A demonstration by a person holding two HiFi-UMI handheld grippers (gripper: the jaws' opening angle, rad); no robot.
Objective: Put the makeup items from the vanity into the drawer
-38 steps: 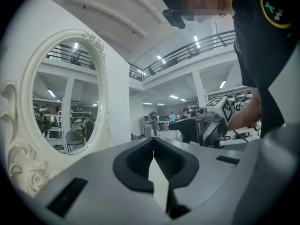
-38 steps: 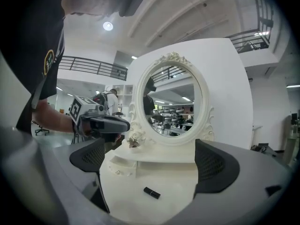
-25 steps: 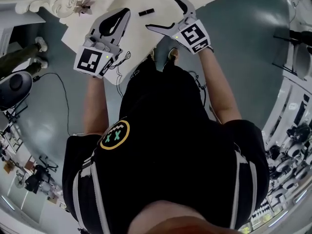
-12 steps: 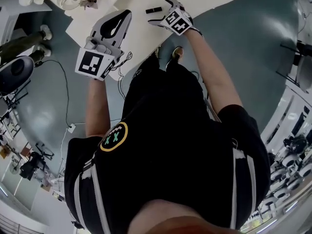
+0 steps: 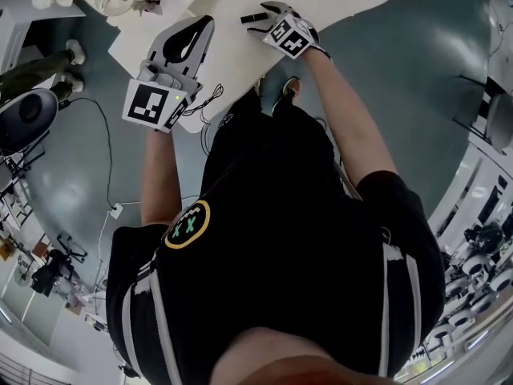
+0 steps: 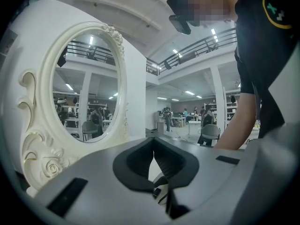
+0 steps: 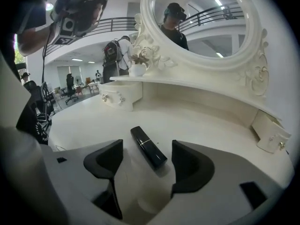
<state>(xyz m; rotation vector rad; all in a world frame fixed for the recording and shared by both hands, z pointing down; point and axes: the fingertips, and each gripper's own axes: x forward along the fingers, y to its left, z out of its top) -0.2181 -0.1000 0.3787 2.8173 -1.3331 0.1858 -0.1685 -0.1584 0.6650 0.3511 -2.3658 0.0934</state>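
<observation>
The right gripper (image 7: 146, 150) is down on the white vanity top (image 7: 89, 121), tilted forward, with a black lipstick tube (image 7: 143, 141) between its two dark pads. The jaws have just been closing, but a gap shows on each side of the tube, so they are unclenched and nothing is gripped. The tube lies flat in the open middle of the top, well clear of both the front edge and the rear shelf, slanted so its far end points toward the left rear. A small drawer box (image 7: 118, 93) with two knobs stands at the left rear corner, and another (image 7: 268, 134) at the right rear, under the oval mirror (image 7: 201, 20).

The left gripper (image 6: 153, 156) is held roughly level in the air over the top's left front corner. Its jaws are pressed together and empty.
</observation>
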